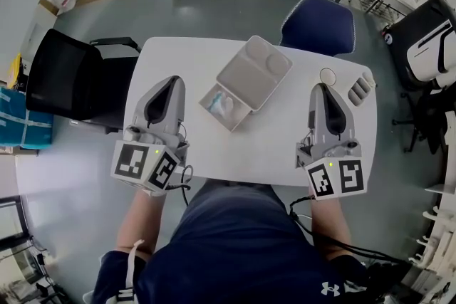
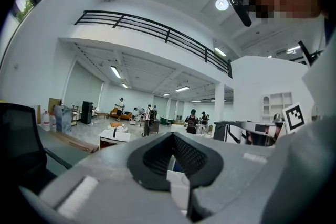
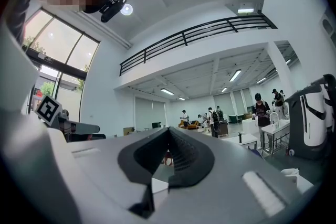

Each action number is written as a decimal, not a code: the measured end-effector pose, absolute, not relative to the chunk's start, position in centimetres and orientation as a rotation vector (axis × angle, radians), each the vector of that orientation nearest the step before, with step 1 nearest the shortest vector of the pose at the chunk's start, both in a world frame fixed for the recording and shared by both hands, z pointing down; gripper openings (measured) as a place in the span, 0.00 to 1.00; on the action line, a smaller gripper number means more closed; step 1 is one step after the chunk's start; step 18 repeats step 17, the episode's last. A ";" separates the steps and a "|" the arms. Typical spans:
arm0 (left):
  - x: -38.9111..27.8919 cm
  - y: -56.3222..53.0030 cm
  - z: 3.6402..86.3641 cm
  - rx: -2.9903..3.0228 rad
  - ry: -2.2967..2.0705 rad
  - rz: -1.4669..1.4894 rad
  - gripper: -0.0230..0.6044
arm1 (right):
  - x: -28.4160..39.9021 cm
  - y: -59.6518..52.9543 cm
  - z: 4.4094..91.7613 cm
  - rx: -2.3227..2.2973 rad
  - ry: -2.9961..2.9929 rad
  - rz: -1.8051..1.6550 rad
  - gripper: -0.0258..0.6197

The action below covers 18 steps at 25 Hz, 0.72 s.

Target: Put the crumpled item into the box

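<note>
A small beige box (image 1: 214, 110) stands open at the middle of the white table (image 1: 278, 142), its lid (image 1: 254, 71) folded back to the far right. The white crumpled item (image 1: 225, 103) lies inside the box. My left gripper (image 1: 169, 83) rests on the table left of the box, jaws together and empty. My right gripper (image 1: 322, 89) rests to the right of the box, also shut on nothing. In the left gripper view the left gripper (image 2: 172, 135) points up over the table at the hall. In the right gripper view the right gripper (image 3: 169, 129) does the same.
A small round white disc (image 1: 328, 75) and a grey ridged piece (image 1: 358, 87) lie at the table's far right corner. A blue chair (image 1: 318, 25) stands behind the table, a black chair (image 1: 64, 75) to its left. People and desks fill the hall beyond.
</note>
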<state>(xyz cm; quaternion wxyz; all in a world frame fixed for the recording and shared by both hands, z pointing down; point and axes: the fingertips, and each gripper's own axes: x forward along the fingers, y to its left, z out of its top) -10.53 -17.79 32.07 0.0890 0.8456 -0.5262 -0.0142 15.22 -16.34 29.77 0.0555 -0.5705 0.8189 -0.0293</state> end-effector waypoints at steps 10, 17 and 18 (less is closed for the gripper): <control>-10.5 -17.7 32.5 2.520 -1.562 -0.023 0.04 | 15.2 -16.1 29.8 -1.731 2.487 -0.089 0.04; -10.7 -17.8 32.7 2.520 -1.553 -0.013 0.04 | 15.0 -16.3 29.8 -1.734 2.490 -0.086 0.04; -10.7 -17.8 32.7 2.520 -1.553 -0.013 0.04 | 15.0 -16.3 29.8 -1.734 2.490 -0.086 0.04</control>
